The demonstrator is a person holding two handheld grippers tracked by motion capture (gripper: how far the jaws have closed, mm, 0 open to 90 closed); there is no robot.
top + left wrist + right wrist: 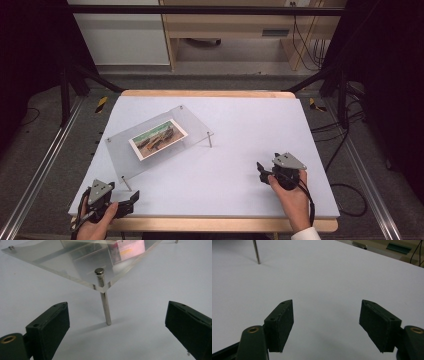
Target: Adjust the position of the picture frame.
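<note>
- While both tongs stand spread with nothing between them, the clear plate (159, 135) sits left of centre in the high view, raised off the bench (240, 165) on thin metal legs, with a photo card (158, 138) lying at its middle; whether the card is on top or underneath I cannot tell.
- Left tongs (131, 199) wait at the lower left of the high view, just beside the plate's near corner; in the left gripper view that corner's leg (105, 305) stands between the open jaws but farther off, untouched.
- Right tongs (260, 169) rest at the lower right, well apart from the plate, above bare bench; another leg (256, 251) shows at the upper left of the right gripper view.
- Judging by its look, the plate is stiff acrylic: rigid and fairly light, but smooth, so it will likely slip in a shallow pinch.
- A hold on the plate's edge near a corner, one pad above and one below, seems soundest; the legs are thin and round and might twist.
- Tilting could slide the card if it lies loose on top.
</note>
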